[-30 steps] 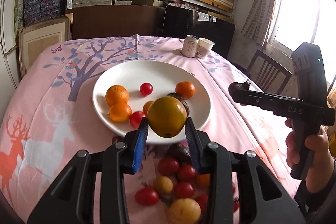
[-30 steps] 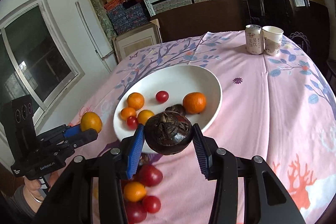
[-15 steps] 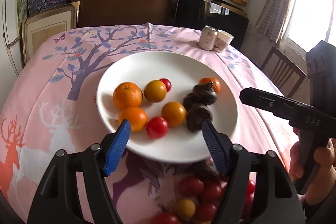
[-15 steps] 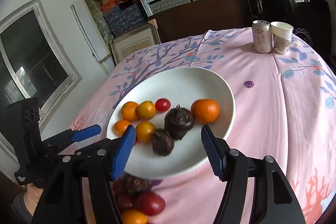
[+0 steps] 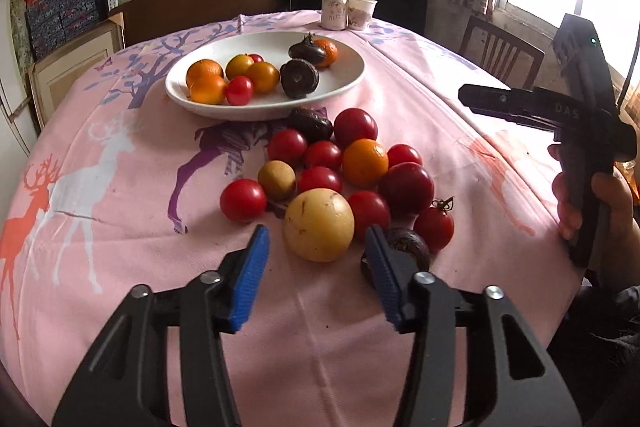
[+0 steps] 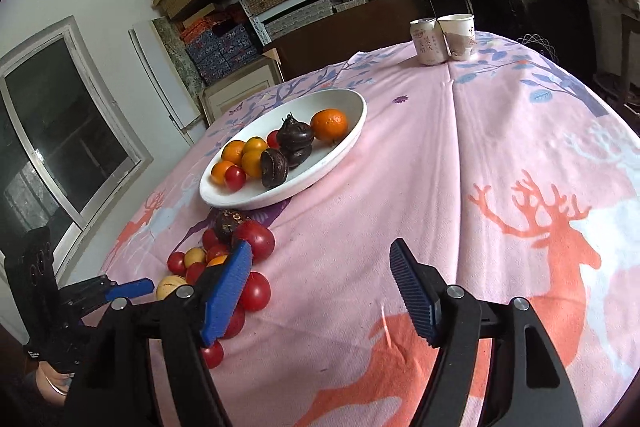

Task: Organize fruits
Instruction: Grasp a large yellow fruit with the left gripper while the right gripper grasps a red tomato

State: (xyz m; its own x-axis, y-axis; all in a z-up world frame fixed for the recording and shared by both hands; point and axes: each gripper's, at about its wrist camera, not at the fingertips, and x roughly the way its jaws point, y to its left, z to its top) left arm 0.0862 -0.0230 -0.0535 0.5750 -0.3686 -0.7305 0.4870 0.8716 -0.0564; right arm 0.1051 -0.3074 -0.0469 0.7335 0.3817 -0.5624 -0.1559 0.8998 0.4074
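Note:
A white plate (image 5: 348, 83) (image 6: 352, 131) holds several oranges, small tomatoes and dark mangosteens (image 5: 299, 77). A pile of red tomatoes, an orange (image 5: 365, 161) and a large yellow fruit (image 5: 319, 224) lies on the pink cloth in front of the plate. My left gripper (image 5: 316, 267) is open and empty, just short of the yellow fruit. My right gripper (image 6: 320, 283) is open and empty over bare cloth, right of the pile (image 6: 256, 239). The right gripper also shows in the left wrist view (image 5: 500, 99).
A can (image 5: 334, 11) and a paper cup (image 5: 361, 12) stand at the table's far edge. A wooden chair (image 5: 500, 51) is at the right. Shelves with boxes fill the back wall. A dark fruit (image 5: 412, 247) lies by my left gripper's right finger.
Both grippers released their fruit onto the plate, opened, and pulled back from the plate toward the near table edge. The left one now faces the loose pile.

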